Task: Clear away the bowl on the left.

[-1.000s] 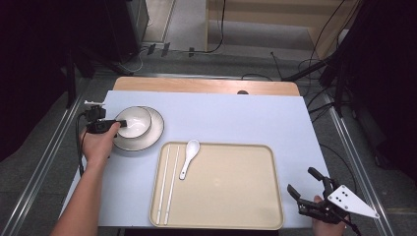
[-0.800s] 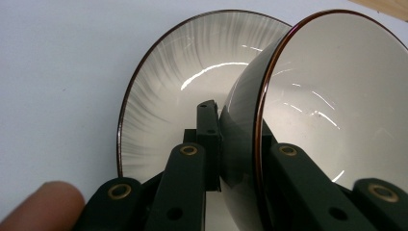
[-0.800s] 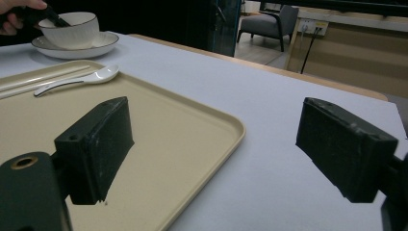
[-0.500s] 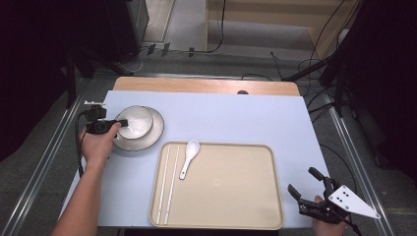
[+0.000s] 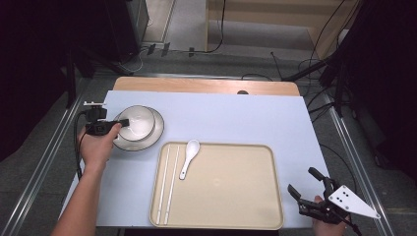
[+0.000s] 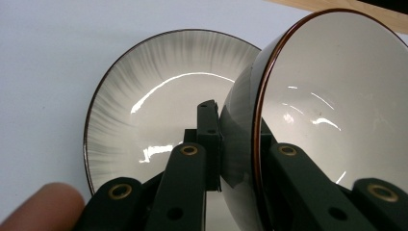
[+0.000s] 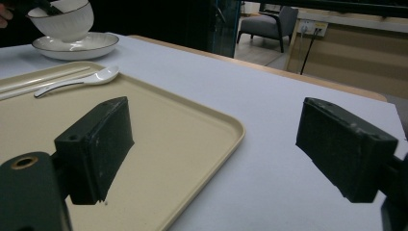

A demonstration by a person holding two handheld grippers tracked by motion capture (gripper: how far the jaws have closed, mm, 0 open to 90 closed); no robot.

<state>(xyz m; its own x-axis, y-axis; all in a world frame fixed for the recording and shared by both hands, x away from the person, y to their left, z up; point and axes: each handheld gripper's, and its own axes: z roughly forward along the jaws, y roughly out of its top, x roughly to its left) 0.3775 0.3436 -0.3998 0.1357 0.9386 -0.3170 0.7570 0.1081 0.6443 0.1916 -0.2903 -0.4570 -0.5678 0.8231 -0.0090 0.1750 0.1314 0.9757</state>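
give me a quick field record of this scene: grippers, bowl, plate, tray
left gripper: shut on the bowl's rim, one of its fingers outside the wall, the other inside
bowl: white inside, dark rim, tilted, lifted just above the plate
plate: grey-streaked, on the blue table, left of the tray
tray: beige, holds white chopsticks and a white spoon at its left side
right gripper: open, holding nothing, off the tray's near right corner

Bowl (image 5: pixel 136 121) in left tongs (image 5: pixel 123 122) now lifted, tilted above plate (image 5: pixel 154 135).
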